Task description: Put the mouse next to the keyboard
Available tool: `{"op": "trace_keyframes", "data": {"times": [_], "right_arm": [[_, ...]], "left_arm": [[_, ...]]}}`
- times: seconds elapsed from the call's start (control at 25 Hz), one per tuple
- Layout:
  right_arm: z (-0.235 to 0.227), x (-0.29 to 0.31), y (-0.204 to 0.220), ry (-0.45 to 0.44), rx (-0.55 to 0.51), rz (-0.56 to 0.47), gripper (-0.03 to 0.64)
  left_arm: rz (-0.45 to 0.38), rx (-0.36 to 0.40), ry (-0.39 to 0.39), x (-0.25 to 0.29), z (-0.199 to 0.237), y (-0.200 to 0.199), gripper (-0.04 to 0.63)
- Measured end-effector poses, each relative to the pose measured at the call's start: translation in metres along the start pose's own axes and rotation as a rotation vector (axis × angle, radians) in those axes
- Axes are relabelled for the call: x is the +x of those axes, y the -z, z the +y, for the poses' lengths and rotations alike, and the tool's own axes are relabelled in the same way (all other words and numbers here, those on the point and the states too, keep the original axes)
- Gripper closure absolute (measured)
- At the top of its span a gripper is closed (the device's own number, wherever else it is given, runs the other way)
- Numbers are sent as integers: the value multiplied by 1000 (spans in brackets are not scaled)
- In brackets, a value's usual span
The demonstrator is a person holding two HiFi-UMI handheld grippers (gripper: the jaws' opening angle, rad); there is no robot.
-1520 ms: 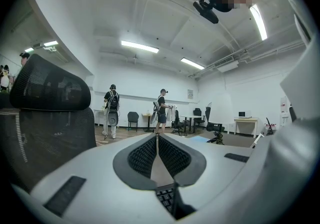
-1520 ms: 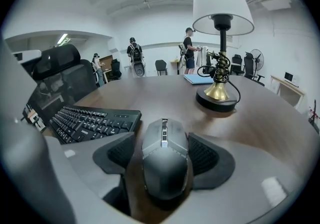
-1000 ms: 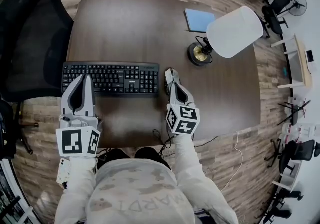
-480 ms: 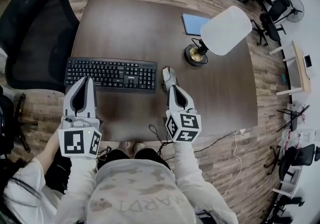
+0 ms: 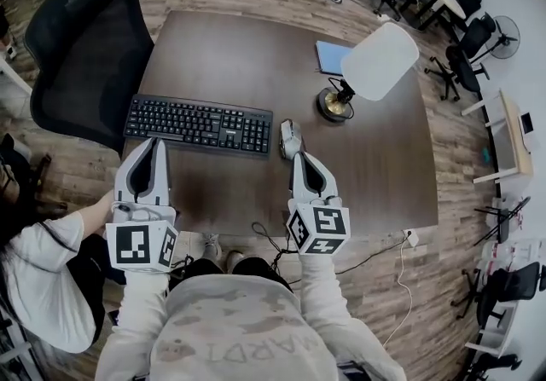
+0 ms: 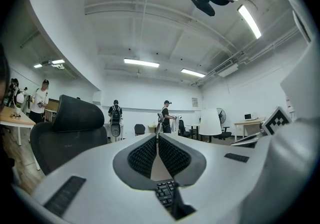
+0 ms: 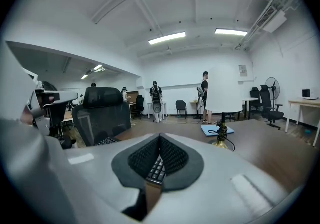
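A black keyboard (image 5: 198, 124) lies across the dark table (image 5: 222, 47). A grey and black mouse (image 5: 291, 137) rests on the table just off the keyboard's right end. My right gripper (image 5: 299, 158) is shut and empty, with its tips just short of the mouse on the near side. My left gripper (image 5: 156, 142) is also shut and empty, hovering at the keyboard's near edge. In the left gripper view the jaws (image 6: 158, 137) meet over some keyboard keys (image 6: 164, 193). The right gripper view shows the gripper (image 7: 160, 137) closed above the keys (image 7: 156, 168); the mouse is hidden there.
A desk lamp with a white shade (image 5: 380, 60) and brass base (image 5: 335, 103) stands right of the mouse, with a blue notebook (image 5: 334, 55) behind it. A black office chair (image 5: 90, 47) stands at the table's left. A cable (image 5: 271, 239) hangs at the near edge. People stand far off.
Both grippers have drawn back a little toward me. The right gripper's tips have come off the mouse, which stays beside the keyboard. The head view has shifted.
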State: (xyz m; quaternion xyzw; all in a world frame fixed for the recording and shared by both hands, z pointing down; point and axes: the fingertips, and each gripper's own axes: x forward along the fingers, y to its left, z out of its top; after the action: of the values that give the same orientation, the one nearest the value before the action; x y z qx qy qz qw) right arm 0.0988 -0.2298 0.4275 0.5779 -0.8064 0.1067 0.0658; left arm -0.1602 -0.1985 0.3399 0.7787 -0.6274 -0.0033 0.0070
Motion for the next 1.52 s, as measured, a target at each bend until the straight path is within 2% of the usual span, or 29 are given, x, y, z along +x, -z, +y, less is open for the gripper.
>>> {"op": "trace_keyframes", "data": {"times": [0.36,0.68,1.52], "right_arm": [[27,-50,-35,-61,-28,-99,606],[41,-89,-48,-83,-75,-151,606],[47,-141,-68,-96,-89,-232,606]], "left_arm": [[-34,20,-23,-49,-13,-21,577],[-63,27,-30,-81,-27,-29,577],[-98,42,-6,-111,-56,-46,577]]}}
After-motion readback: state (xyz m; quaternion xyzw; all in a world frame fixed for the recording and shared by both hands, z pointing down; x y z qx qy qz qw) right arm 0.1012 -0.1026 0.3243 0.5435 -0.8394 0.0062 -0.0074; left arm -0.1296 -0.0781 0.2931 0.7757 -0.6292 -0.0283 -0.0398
